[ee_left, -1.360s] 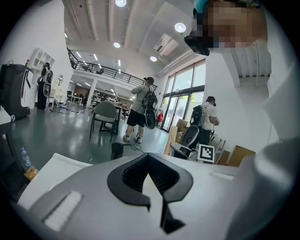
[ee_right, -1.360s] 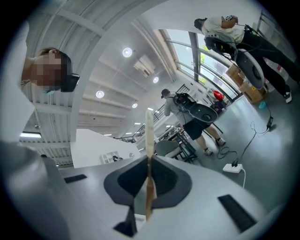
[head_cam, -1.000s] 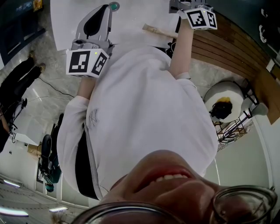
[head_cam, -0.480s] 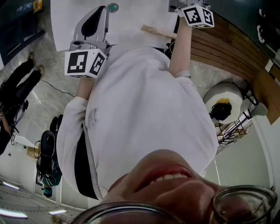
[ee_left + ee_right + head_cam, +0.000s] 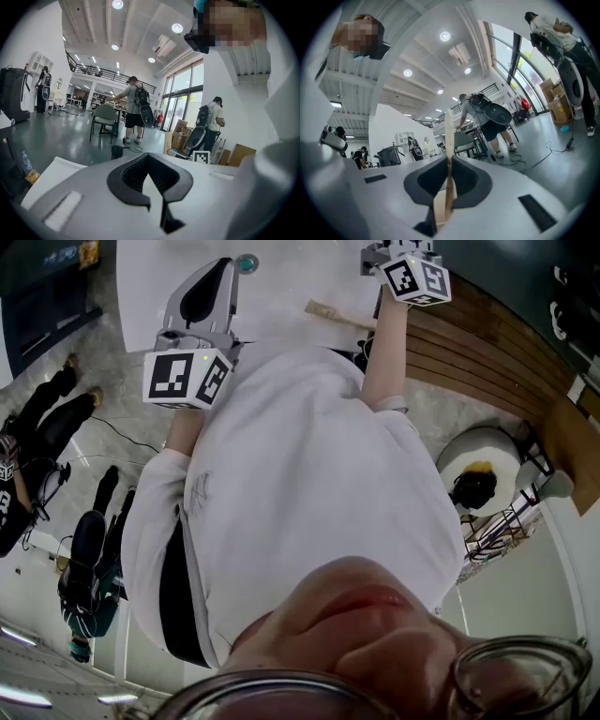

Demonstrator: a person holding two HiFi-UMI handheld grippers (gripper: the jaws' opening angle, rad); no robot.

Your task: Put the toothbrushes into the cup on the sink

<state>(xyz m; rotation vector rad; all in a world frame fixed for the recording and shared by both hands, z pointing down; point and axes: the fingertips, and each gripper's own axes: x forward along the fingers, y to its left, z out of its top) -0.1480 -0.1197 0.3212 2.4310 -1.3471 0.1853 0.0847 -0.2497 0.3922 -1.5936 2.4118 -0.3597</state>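
White table (image 5: pixel 281 282) at far end of head view. Left tongs (image 5: pixel 148 159) closed tip to tip, nothing in them, over the table's left part. Right tongs (image 5: pixel 449 164) nearly closed, pinching 1 wooden toothbrush (image 5: pixel 448 136) by its handle, far right. Small teal round thing (image 5: pixel 246 261) just beyond left tongs, possibly the cup, too small to tell. Step in hand: carry and drop. Hold the pinch firm, tip brush end-down over the cup mouth, release only once inside.
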